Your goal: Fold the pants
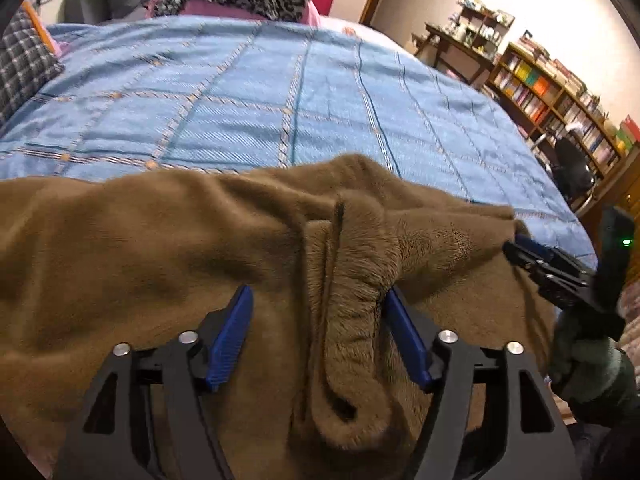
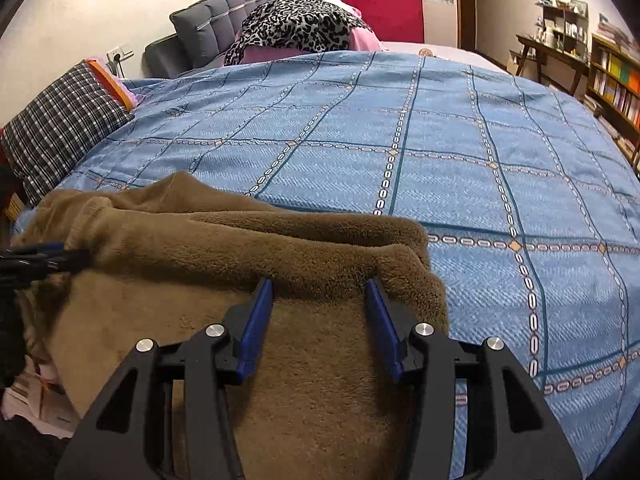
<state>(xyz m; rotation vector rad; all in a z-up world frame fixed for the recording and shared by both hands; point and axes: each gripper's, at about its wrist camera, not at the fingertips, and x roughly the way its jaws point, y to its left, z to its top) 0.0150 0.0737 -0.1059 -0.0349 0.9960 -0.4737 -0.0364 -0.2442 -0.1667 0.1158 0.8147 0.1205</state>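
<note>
Item: brown fleece pants, bunched at the near edge of the bed, on the blue checked bedspread. Beyond the pants the bedspread runs flat and bare up to the pillows; to the right of the pants it is also bare as far as the bed's edge.

My left gripper: jaws apart, one blue pad on each side of a thick gathered ridge of the pants; I cannot tell whether the pads touch it. My right gripper: jaws apart, tips against a rolled fold at the right end of the pants, nothing clamped.

Left view only: the ridge between my pads, and my right gripper at the right edge of the pants. Right view only: the right-hand hem of the pants lying over the bedspread, and my left gripper at the far left of the pants.

Room: plaid pillow left of the pants, leopard-print blanket and grey headboard beyond, bookshelves to the right.
</note>
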